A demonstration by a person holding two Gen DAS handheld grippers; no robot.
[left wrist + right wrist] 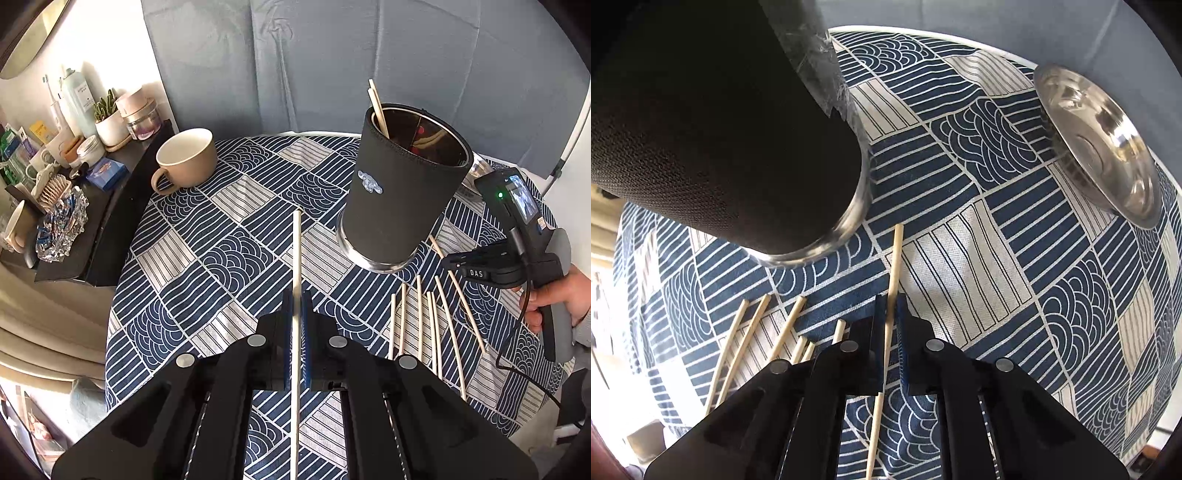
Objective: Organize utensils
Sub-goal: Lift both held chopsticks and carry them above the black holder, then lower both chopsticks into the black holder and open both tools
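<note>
Woven-cloth sleeve point(701, 129) (matt) wraps glossy metal holder point(384, 254).

a home: toiletry-crowded shelf point(85, 184) beside a patterned tablecloth point(236, 236)

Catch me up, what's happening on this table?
A person is sorting chopsticks into a black cup on a patterned tablecloth. The left gripper is shut on one chopstick, and the right gripper is shut on another chopstick. Two chopsticks already stand in the cup; a row of loose chopsticks waits beside it.
</note>
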